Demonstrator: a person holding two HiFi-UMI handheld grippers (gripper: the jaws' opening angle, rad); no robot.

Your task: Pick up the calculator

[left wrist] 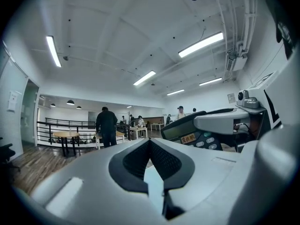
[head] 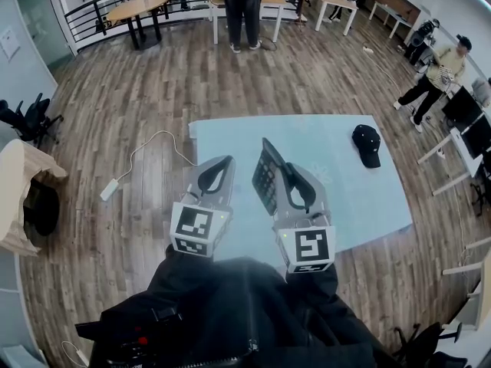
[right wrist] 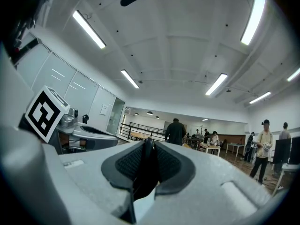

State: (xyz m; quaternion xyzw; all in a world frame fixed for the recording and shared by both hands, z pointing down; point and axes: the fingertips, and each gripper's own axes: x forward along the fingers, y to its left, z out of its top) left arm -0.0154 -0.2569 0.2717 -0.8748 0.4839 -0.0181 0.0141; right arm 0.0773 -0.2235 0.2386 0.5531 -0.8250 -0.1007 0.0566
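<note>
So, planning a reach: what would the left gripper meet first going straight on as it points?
Nothing near: the left gripper points over the table; the calculator is off to its right. Far off, roughly ahead, stands a person, depth unclear.

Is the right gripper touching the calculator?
Touching. In the right gripper view, the right gripper pinches the calculator edge-on between its jaws; the head view shows it held too.

I see a cap (head: 367,145) far right on the table (head: 353,205); a charger (head: 109,189) on the floor (head: 115,90) left; a person (head: 242,6) far off.
</note>
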